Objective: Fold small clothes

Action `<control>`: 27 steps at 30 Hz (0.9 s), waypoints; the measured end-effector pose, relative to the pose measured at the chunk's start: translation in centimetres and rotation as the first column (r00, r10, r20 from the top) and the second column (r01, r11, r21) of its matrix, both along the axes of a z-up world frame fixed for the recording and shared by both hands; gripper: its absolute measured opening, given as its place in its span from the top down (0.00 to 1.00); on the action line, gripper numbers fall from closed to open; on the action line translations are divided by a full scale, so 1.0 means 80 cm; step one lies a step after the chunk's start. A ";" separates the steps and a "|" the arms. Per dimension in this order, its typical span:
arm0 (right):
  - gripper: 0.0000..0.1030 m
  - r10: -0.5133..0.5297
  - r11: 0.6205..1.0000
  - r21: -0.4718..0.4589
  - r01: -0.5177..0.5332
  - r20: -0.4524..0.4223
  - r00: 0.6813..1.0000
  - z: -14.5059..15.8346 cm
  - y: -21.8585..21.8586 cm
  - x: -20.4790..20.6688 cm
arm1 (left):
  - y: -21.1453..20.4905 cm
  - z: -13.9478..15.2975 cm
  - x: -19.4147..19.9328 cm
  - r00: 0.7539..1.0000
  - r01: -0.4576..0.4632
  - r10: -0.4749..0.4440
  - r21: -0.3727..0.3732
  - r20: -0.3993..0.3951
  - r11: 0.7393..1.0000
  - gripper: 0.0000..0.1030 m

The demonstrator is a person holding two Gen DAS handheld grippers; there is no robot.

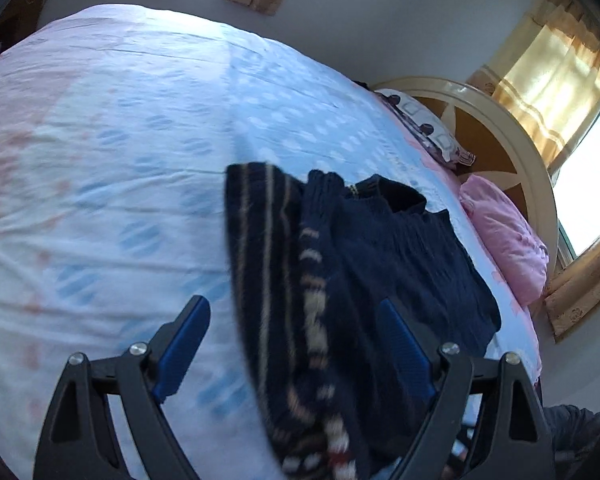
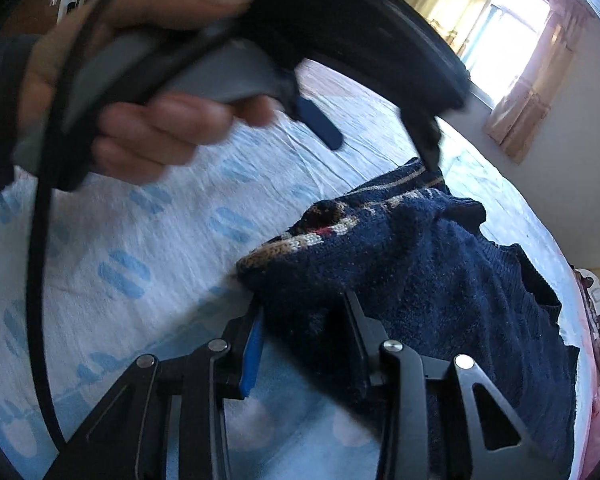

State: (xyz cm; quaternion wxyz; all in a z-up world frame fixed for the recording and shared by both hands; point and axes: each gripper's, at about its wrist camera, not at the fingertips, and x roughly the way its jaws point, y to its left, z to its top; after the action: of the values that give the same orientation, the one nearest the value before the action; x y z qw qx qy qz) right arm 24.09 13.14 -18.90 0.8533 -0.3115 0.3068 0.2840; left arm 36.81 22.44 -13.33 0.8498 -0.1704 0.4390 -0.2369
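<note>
Jaws of right gripper [image 2: 304, 312] pinch navy sweater [image 2: 420, 280] edge

No readable text, labels, brands or numbers anywhere.

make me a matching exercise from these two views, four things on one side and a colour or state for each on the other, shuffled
Things:
1. sweater
2. left tool
3. right tool
4. pillow

Colour or state:
A. pink, lying at the head of the bed
B. jaws wide apart, over the sweater's striped edge
C. navy knit with tan stripes, lying on the bedsheet
D. jaws set around a bunched fold of sweater

Pairs: 1-C, 2-B, 3-D, 4-A
</note>
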 end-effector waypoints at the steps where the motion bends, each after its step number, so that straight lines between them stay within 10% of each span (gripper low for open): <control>1: 0.63 0.000 1.000 0.003 0.000 -0.001 1.000 0.000 -0.001 0.000 | -0.007 -0.001 0.007 1.000 0.005 -0.005 0.007 -0.002 1.000 0.13; 15: 0.63 0.000 1.000 -0.001 0.000 0.015 1.000 -0.003 0.002 -0.007 | -0.027 -0.032 0.062 1.000 0.009 -0.008 0.052 -0.028 0.999 0.17; 20: 0.70 -0.003 1.000 0.001 0.003 0.021 1.000 0.003 0.002 -0.010 | -0.029 -0.028 0.058 0.999 0.050 -0.050 0.006 -0.008 0.999 0.76; 27: 0.90 -0.008 0.996 0.086 0.011 -0.030 1.000 0.021 -0.016 -0.006 | -0.019 -0.025 0.056 1.000 -0.010 0.009 -0.089 -0.006 0.996 0.83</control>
State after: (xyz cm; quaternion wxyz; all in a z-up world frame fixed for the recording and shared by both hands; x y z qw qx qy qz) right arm 23.61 11.82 -17.19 0.8627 -0.2690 0.3082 0.2974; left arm 41.26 20.89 -15.33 0.8412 -0.2109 0.4297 -0.2516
